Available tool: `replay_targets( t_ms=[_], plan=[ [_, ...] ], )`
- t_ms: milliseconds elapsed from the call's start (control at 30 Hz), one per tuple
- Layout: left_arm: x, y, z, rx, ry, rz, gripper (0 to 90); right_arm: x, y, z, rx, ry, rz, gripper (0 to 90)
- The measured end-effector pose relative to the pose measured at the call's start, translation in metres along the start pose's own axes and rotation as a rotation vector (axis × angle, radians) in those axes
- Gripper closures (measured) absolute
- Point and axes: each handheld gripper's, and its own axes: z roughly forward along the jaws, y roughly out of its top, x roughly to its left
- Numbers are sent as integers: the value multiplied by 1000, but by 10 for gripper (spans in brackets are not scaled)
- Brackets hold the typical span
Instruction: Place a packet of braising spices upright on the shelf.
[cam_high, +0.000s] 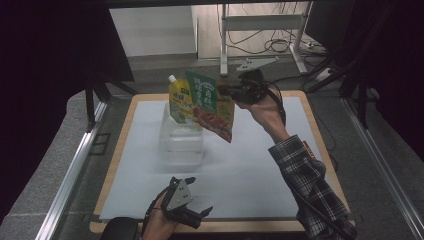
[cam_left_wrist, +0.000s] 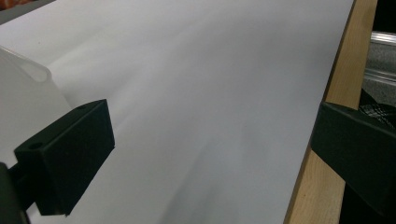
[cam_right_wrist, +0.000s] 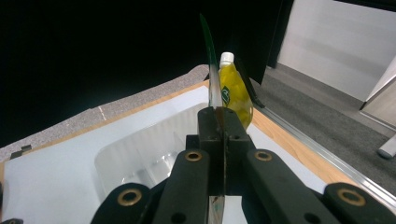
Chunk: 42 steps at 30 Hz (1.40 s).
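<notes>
Across the table lies a white sheet, with a clear plastic container standing left of centre. Above its far right corner the right gripper pinches a green pouch by the edge, aloft, beside a yellow spouted pouch in the container. At the near edge the left gripper rests, jaws spread

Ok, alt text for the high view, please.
The right gripper holds a green-and-red food pouch in the air above a clear plastic bin, where a yellow spouted pouch stands. The left gripper rests open near the table's front edge.
</notes>
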Motion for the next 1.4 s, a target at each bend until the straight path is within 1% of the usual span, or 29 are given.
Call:
replay_targets(
  t_ms=[33, 167, 233, 333, 467, 667, 733, 767, 867, 900, 967, 1000, 1100, 1300, 1333, 1400],
  plan=[
    [0, 0, 0, 0, 0, 1, 0, 0, 1, 4, -4, 10, 0, 887],
    [0, 0, 0, -1, 0, 1, 0, 0, 3, 11, -8, 25, 3, 888],
    [0, 0, -1, -1, 1, 3, 0, 1, 4, 17, -12, 39, 3, 888],
    [0, 0, -1, -1, 2, 1, 0, 2, 6, 21, -13, 46, 5, 888],
    [0, 0, 0, -5, 1, -5, 0, 4, 10, 32, -21, 73, -2, 888],
    [0, 0, -1, -5, -1, -6, 0, 7, 13, 43, -22, 92, -9, 888],
    [1, 0, -1, -1, -1, 0, 0, 8, 15, 50, -22, 104, -12, 887],
    [1, 0, -1, -1, -1, -2, 0, 8, 15, 50, -22, 104, -12, 887],
    [1, 0, -1, -2, -5, -5, 0, 10, 17, 60, -22, 114, -8, 887],
    [1, 0, -1, -2, -5, -5, 0, 10, 17, 60, -22, 114, -8, 887],
    [1, 0, -1, -4, -12, -4, 0, 10, 17, 65, -25, 120, -12, 888],
    [1, 0, -2, -9, -22, -3, 0, 11, 17, 70, -28, 131, -12, 888],
    [0, 0, -2, -11, -26, 4, 0, 12, 18, 78, -28, 137, -13, 888],
    [-1, 0, -2, -15, -32, 4, 0, 14, 21, 94, -28, 145, -26, 887],
    [-1, 0, -2, -15, -33, 3, 0, 14, 21, 94, -28, 145, -26, 887],
    [-1, 0, -2, -13, -32, 6, 0, 15, 21, 102, -28, 150, -37, 887]
  ],
)
